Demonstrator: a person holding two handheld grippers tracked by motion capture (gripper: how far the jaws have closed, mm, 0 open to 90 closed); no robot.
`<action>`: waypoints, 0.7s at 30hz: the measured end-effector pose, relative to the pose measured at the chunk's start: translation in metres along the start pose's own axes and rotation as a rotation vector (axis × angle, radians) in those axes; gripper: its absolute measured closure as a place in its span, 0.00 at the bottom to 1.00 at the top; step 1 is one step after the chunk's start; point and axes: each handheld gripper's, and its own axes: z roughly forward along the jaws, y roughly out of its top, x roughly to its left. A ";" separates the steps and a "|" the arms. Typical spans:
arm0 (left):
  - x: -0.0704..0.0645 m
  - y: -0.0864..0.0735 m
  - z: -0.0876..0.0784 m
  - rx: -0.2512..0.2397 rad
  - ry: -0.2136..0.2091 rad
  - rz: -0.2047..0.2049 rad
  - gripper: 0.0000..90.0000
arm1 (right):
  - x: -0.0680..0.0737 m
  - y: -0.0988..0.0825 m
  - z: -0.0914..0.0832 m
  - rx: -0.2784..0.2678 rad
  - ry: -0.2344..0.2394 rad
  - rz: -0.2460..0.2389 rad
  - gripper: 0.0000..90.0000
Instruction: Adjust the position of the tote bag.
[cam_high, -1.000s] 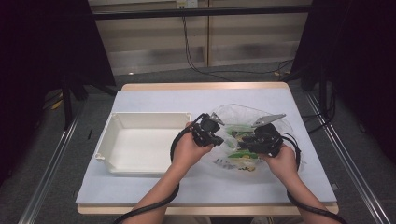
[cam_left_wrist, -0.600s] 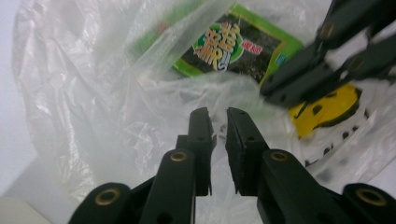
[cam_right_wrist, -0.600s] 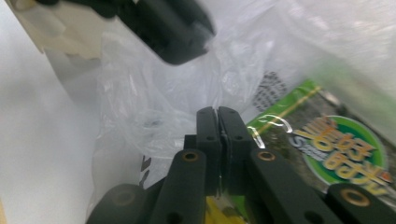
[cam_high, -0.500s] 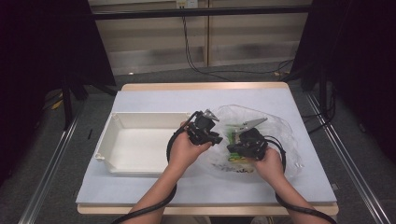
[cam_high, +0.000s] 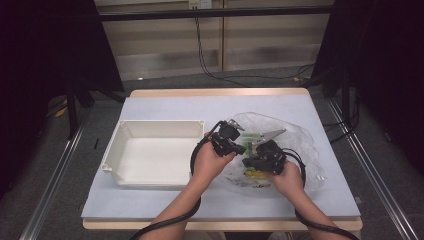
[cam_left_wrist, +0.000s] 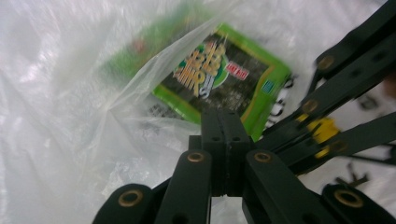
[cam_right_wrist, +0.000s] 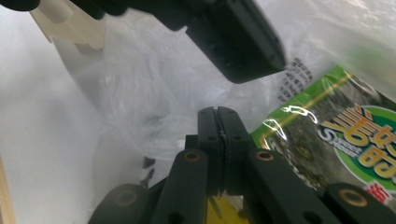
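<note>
Since the earlier high view, we noted that the right gripper (cam_high: 254, 161) had shifted left and slightly down toward the frame's centre, closing on the left gripper (cam_high: 238, 148), which had barely moved. Both now sat over the near-left edge of the clear bag (cam_high: 300, 145), right of centre in the high view, with the white tray (cam_high: 120, 145) to their left on the table (cam_high: 165, 107).

In the left gripper view, the jaws stood together at lower centre, apparently pinching a fold of bag film (cam_left_wrist: 70, 93); we could not confirm how much film they held. In the right gripper view, the jaws were likewise together on film at lower centre. Both sets had just flicked open and closed again.

The green packet (cam_left_wrist: 224, 74) lay inside the bag, above the left jaws in that view; in the right gripper view the same packet (cam_right_wrist: 336, 135) filled the lower right. A yellow item (cam_left_wrist: 322, 130) lay beside it.

Risks, in our judgement: thin film could slip from either pinch, or tear if the grippers pulled apart sharply. If both had caught the same layer, the mouth would stay shut. The grippers were nearly touching, so a collision was possible.
</note>
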 end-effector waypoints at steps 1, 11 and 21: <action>-0.002 0.000 0.002 -0.003 0.001 -0.016 1.00 | -0.001 -0.001 -0.002 -0.002 -0.003 0.001 0.95; -0.007 -0.002 0.001 0.061 0.018 0.011 1.00 | -0.020 -0.011 -0.026 -0.031 -0.064 0.060 0.85; -0.008 -0.017 -0.007 0.087 0.019 0.017 1.00 | -0.006 -0.030 -0.022 -0.005 0.027 0.002 0.68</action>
